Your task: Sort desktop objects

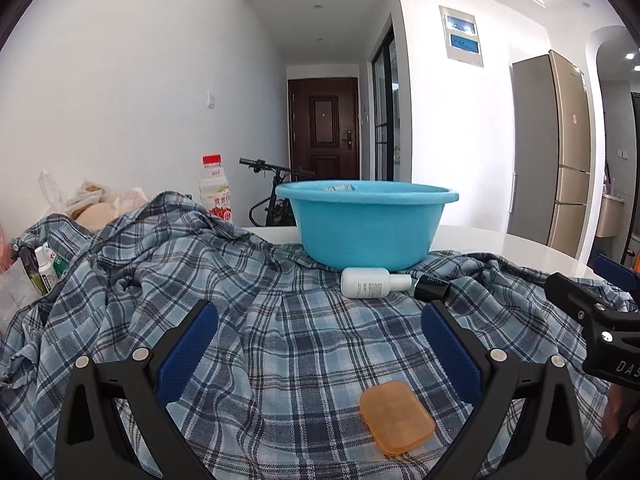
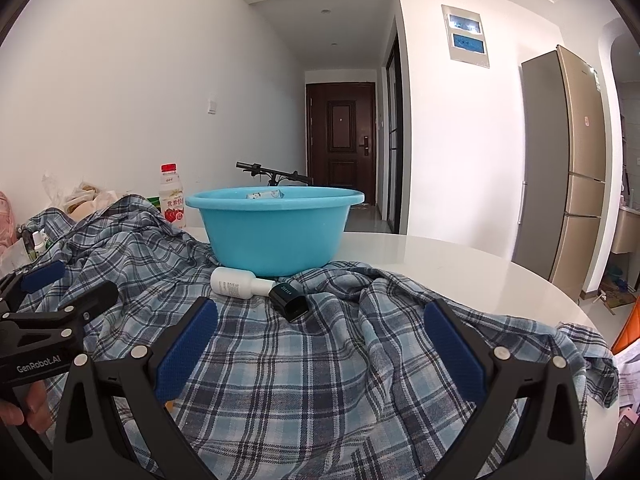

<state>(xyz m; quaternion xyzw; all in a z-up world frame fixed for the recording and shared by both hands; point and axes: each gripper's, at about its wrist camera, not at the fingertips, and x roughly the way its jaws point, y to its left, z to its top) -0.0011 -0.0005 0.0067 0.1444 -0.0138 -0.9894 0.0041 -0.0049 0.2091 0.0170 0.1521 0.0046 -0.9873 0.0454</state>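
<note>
Both claws, the left claw point(image 1: 319, 334) and the right claw point(image 2: 320, 334), are held wide apart and empty. An approach is judged under way: the orange soap point(image 1: 396, 417) lies on the plaid shirt point(image 1: 280, 320), near the blue basin point(image 1: 366, 226), so a lowering and closing is called for next.

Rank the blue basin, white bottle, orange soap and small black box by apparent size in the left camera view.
1. blue basin
2. orange soap, though nearness to the camera flatters it
3. white bottle
4. small black box
</note>
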